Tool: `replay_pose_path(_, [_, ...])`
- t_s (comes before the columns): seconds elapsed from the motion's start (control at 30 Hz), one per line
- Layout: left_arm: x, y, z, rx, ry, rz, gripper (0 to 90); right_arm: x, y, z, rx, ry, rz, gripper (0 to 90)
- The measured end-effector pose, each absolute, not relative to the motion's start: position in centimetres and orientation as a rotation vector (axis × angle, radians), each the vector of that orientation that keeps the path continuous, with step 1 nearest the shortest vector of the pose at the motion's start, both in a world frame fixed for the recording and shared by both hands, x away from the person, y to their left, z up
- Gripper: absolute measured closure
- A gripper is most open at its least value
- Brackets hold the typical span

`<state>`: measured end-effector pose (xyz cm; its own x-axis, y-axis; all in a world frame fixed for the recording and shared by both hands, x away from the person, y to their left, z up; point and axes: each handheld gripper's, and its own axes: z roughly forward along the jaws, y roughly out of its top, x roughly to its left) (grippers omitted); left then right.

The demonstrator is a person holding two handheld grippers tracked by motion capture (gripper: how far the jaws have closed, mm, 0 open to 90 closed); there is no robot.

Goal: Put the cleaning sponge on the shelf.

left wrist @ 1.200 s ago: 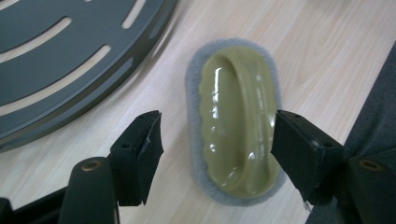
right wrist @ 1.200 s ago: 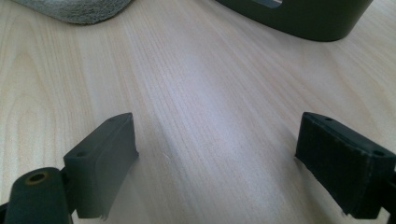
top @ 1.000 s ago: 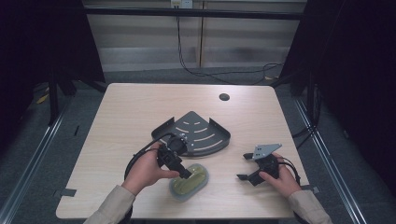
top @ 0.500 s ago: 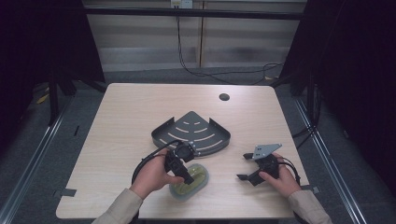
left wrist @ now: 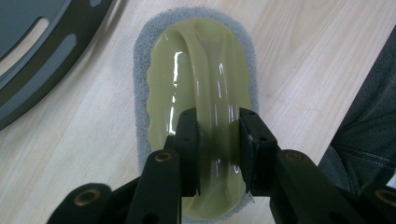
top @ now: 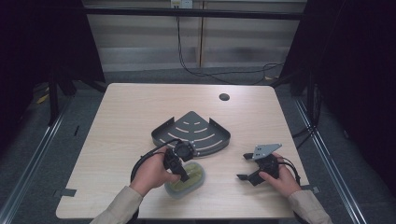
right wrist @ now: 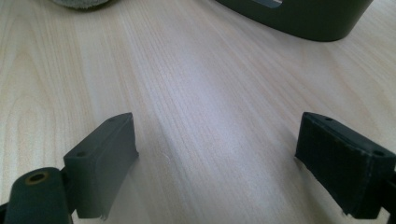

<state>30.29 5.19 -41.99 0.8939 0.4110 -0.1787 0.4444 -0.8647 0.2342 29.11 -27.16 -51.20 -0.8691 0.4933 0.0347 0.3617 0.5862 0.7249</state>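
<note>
The scrubbing pad [left wrist: 198,116], an oval grey sponge with a glossy yellow-green plastic top and a raised handle running along it, lies flat on the table [top: 116,121], near the front edge and just in front of the dark corner shelf tray [top: 191,133].

The left gripper [left wrist: 218,140] points down onto the pad. Its jaws have just been closing, and in the left gripper view the two black fingers [left wrist: 189,140] stand on either side of the handle ridge near the pad's closer end, their pads pressed against its sides. The handle runs straight away from the fingers, with most of the pad beyond their tips. The pad rests on the wood.

The right gripper [top: 248,166] sits well apart to the right, low over bare table, its fingers [right wrist: 105,154] spread wide with nothing between them.
</note>
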Motion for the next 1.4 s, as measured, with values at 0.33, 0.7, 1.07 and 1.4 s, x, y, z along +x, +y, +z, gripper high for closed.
replay_pose_path(0.33, [31.1,6.6,-40.1,2.784,0.678,-0.179,71.3,29.1,-27.2,-51.2,0.719,2.643,1.15,11.6])
replay_pose_path(0.7, [32.0,7.8,-38.0,2.779,0.727,-0.157,71.4,29.1,-27.2,-51.2,0.716,2.641,1.151,11.6])
replay_pose_path(1.07, [33.4,8.2,-35.7,2.78,0.756,-0.139,71.4,29.1,-27.2,-51.2,0.716,2.641,1.151,11.6])
replay_pose_path(1.4, [35.4,8.0,-33.9,2.778,0.782,-0.115,71.3,29.1,-27.2,-51.2,0.717,2.642,1.15,11.6])
